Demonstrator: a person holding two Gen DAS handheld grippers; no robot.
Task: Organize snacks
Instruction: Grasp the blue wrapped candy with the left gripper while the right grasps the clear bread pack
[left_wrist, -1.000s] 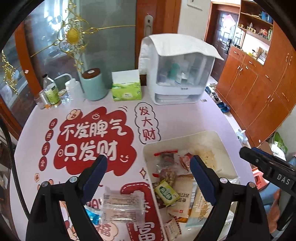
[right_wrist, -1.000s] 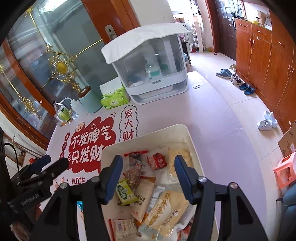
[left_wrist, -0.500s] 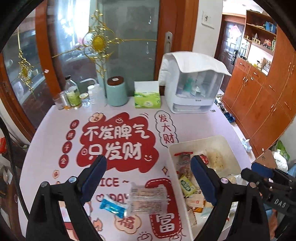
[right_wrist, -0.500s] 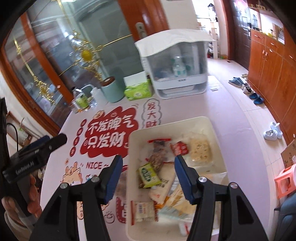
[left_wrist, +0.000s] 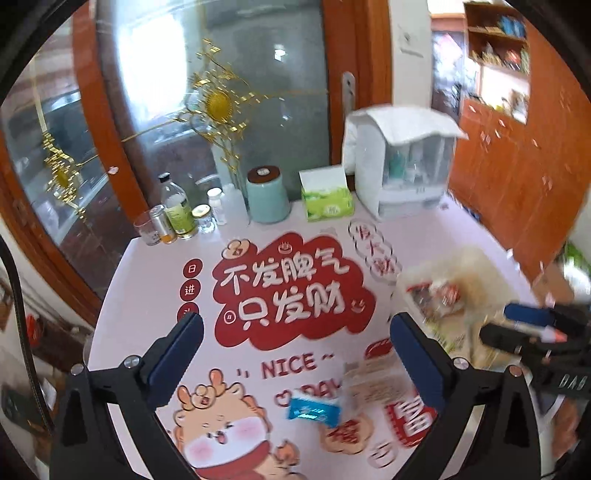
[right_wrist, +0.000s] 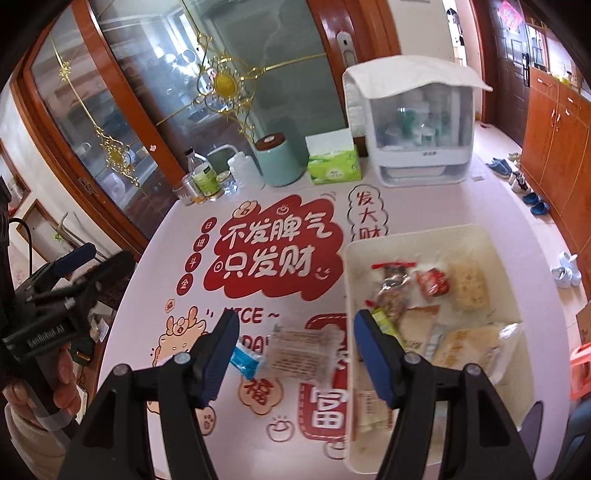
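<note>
Right tool (right_wrist: 291, 354) opening, nothing gripped. Below, between the pads: clear packet (right_wrist: 301, 352), printed, crinkled, touching blue wrapper (right_wrist: 245, 358) on worktop (right_wrist: 424, 210). Just right: white bin (right_wrist: 476, 236), full of snacks. Left tool (left_wrist: 295, 354) opening wide, empty, above the same packet. Bare mat beyond.

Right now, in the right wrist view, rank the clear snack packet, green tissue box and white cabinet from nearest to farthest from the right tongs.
1. Clear snack packet, between the opening tongs.
2. Green tissue box, back centre.
3. White cabinet, slightly behind, back right.
</note>
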